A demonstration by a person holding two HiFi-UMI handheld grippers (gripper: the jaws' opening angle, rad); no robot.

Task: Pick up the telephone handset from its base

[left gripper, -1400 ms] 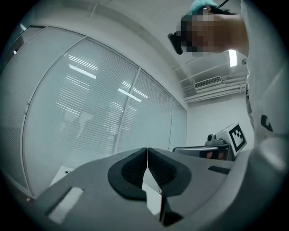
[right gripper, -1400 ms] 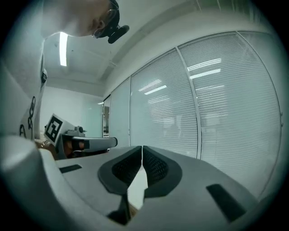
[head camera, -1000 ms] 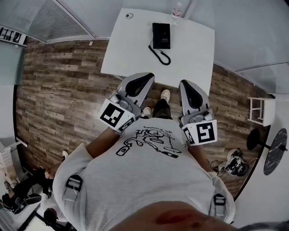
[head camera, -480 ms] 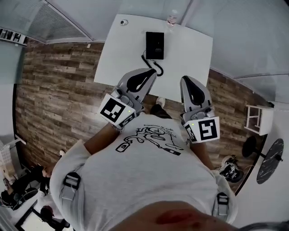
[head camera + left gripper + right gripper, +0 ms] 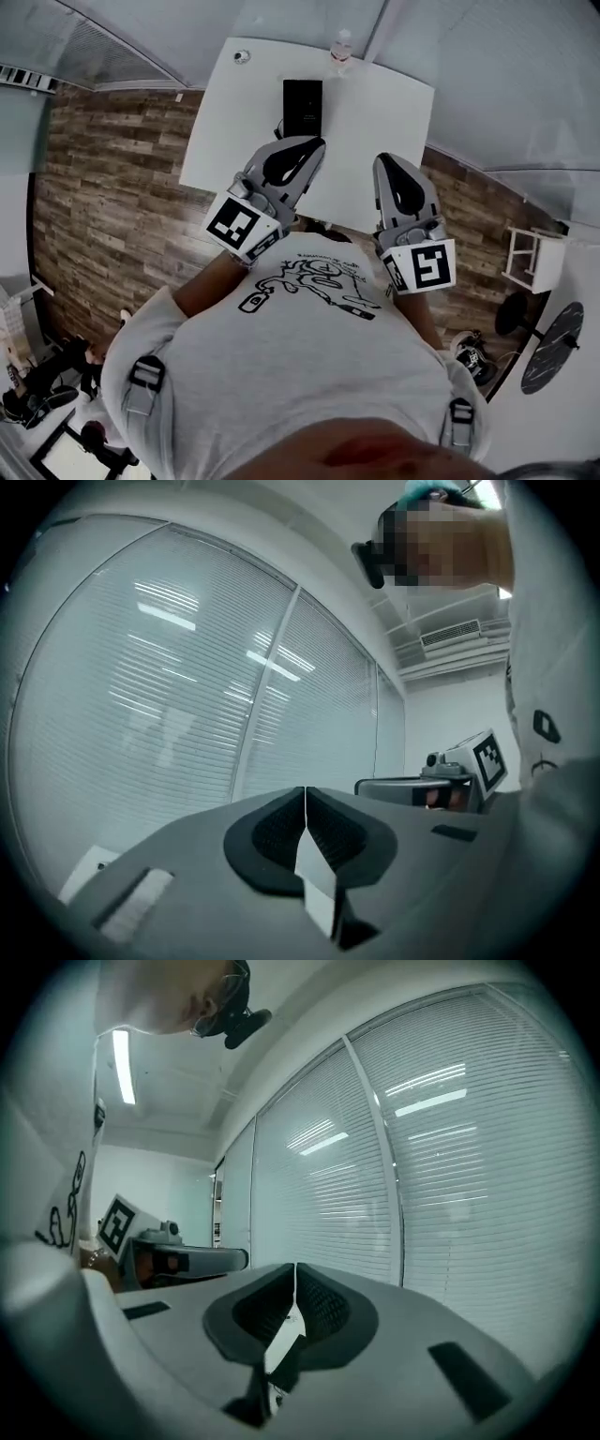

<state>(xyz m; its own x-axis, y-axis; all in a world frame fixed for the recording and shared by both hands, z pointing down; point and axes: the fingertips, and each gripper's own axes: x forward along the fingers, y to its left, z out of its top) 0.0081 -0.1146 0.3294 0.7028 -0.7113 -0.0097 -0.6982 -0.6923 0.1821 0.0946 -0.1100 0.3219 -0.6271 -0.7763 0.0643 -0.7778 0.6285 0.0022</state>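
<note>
A black telephone (image 5: 302, 106) lies on the far half of a white table (image 5: 384, 112); its handset cannot be told apart from the base at this distance. My left gripper (image 5: 307, 147) is shut and empty, its tip over the table's near edge just short of the phone, hiding the cord. The right gripper (image 5: 387, 162) is also shut and empty, level with the table's near edge and to the phone's right. Both gripper views look level at window blinds: the left gripper (image 5: 305, 794) and right gripper (image 5: 295, 1269) show jaws closed together, and no phone appears there.
A small bottle (image 5: 340, 44) stands at the table's far edge and a small round object (image 5: 242, 56) sits at its far left corner. Wood floor (image 5: 112, 187) lies to the left. A white stool (image 5: 525, 258) and a dark round table (image 5: 548, 342) stand at the right.
The table and phone have drawn nearer and shifted left in the head view as the person walks forward. Both shut grippers now reach the table's near edge.
</note>
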